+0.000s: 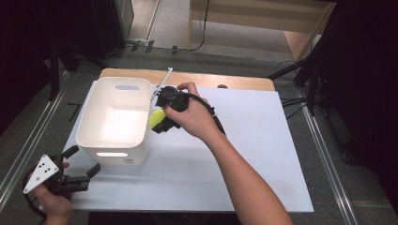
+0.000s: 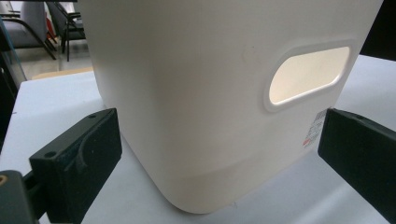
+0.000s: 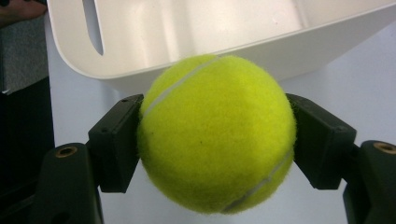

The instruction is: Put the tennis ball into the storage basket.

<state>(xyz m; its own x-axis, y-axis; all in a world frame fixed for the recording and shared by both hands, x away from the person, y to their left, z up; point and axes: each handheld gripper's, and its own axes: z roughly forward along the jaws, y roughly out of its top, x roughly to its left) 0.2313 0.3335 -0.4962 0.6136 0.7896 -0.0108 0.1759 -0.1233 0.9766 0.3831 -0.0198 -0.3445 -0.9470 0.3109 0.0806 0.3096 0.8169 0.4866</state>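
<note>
A white bin (image 1: pixel 114 119) with cut-out handles stands on the left part of the bench (image 1: pixel 253 154), which is covered by a white sheet; a strip of bare wood shows along the far edge. The right hand-held gripper (image 1: pixel 159 121) is held just beside the bin's right wall, near its rim, with its jaws closed on a yellow-green tennis ball (image 1: pixel 156 117). In the right gripper view the ball (image 3: pixel 217 133) sits squarely between the two black jaws, pressed on both sides, and the bin's rim (image 3: pixel 299 42) and pale inside lie just beyond it (the ball is outside the bin, above the white sheet, not over the opening). The right hand (image 1: pixel 195 117) wraps the gripper's body, and the forearm runs back toward the near right. The left hand-held gripper (image 1: pixel 82 161) is at the near left corner of the bench, close to the bin's near left corner, with its jaws spread wide and nothing between them. In the left gripper view the bin's rounded corner (image 2: pixel 196 140) and one oval handle hole (image 2: pixel 308 74) stand between and beyond the open jaws, not touched by either. A grey three-cornered plate with dark dots sits on top of this gripper, and the left hand (image 1: pixel 54 201) holds it from below.
</note>
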